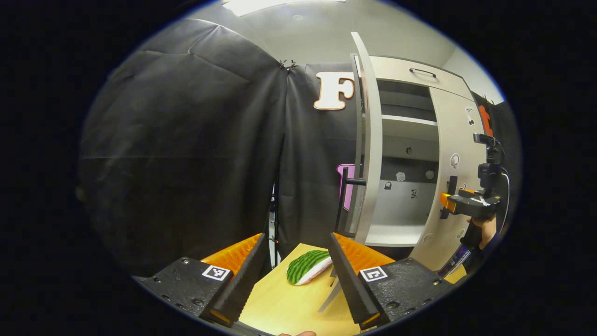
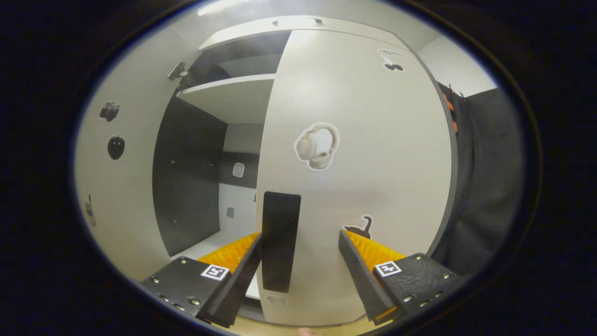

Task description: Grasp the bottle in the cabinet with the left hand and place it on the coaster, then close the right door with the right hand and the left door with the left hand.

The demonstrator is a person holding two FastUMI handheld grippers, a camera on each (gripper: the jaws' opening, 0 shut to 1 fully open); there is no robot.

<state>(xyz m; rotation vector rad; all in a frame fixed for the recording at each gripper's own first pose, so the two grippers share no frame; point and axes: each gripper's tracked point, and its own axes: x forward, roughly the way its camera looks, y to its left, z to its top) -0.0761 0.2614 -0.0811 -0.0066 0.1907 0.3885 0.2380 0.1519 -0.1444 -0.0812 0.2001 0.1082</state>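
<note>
My left gripper (image 1: 294,280) is open over the wooden table (image 1: 289,308), nothing between its fingers. Just past its tips lies a green-striped, watermelon-like coaster (image 1: 308,267); a pale sliver by the right finger is too hidden to identify. The white cabinet's left door (image 1: 369,140) stands wide open, edge-on, with its black handle (image 1: 347,196) facing me. The right door (image 2: 354,154) is almost shut. My right gripper (image 2: 298,261) is open around that door's black handle (image 2: 281,240), which sits close to its left finger. The same gripper (image 1: 466,203) and its hand are at the door in the left gripper view.
Inside the cabinet are a white upper shelf (image 2: 228,95) and a bare white floor (image 1: 394,233). Small stickers dot both doors. Black cloth (image 1: 186,154) walls the booth to the left of the cabinet, and a pink object (image 1: 345,186) peeks from behind the left door.
</note>
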